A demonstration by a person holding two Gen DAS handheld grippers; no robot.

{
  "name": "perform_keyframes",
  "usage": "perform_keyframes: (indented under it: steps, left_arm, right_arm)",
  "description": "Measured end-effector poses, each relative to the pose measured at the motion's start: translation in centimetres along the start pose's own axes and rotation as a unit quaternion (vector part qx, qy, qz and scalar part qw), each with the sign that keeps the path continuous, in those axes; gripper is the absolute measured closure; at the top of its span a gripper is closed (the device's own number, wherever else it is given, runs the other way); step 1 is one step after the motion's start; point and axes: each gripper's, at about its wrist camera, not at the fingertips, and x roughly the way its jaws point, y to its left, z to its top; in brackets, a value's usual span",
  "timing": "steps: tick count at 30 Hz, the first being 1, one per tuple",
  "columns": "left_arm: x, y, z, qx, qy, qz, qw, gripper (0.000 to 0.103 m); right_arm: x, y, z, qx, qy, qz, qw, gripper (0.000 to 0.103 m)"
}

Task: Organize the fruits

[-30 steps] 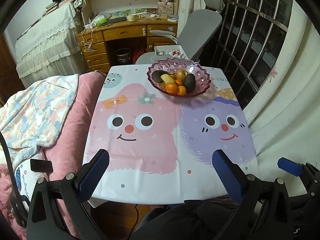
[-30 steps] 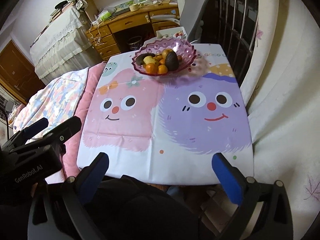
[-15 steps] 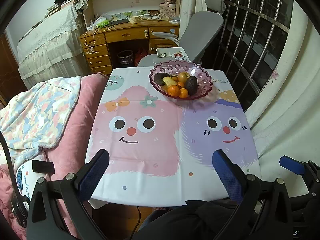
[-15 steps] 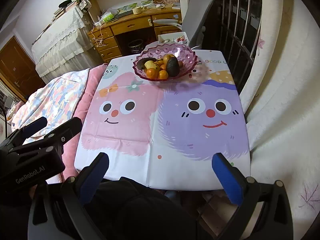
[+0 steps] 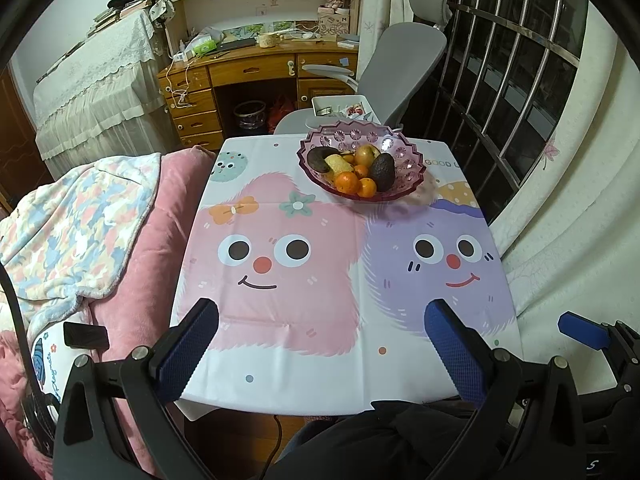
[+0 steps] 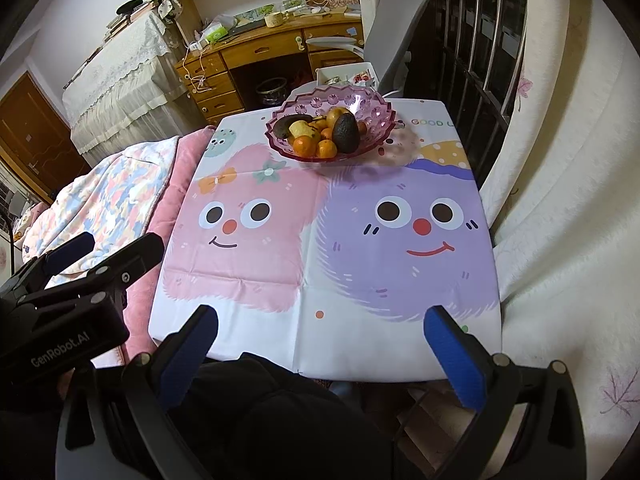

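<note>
Left wrist view showed the left gripper [image 5: 320,344] spread wide, holding nothing, low over the near edge of the surface [image 5: 280,320]. Fruit sat piled in a scalloped pink bowl [image 5: 408,160] at the far end: two dark avocados [image 5: 382,172], small oranges [image 5: 347,182], a yellow piece and a brownish pear, all touching. Right gripper [image 6: 320,344] was likewise spread and empty, well apart from the bowl [image 6: 372,104]. Cartoon-face cloth [image 6: 360,240] covered the surface.
</note>
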Motion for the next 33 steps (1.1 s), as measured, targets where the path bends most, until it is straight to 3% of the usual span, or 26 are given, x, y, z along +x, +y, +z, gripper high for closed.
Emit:
perform_keyframes:
  steps: [33]
  left_arm:
    - [0.5,-0.4,1.0,-0.004,0.0,0.009,1.0,0.001]
  right_arm:
    - [0.5,0.5,-0.2,-0.007,0.006,0.005,1.0,0.0]
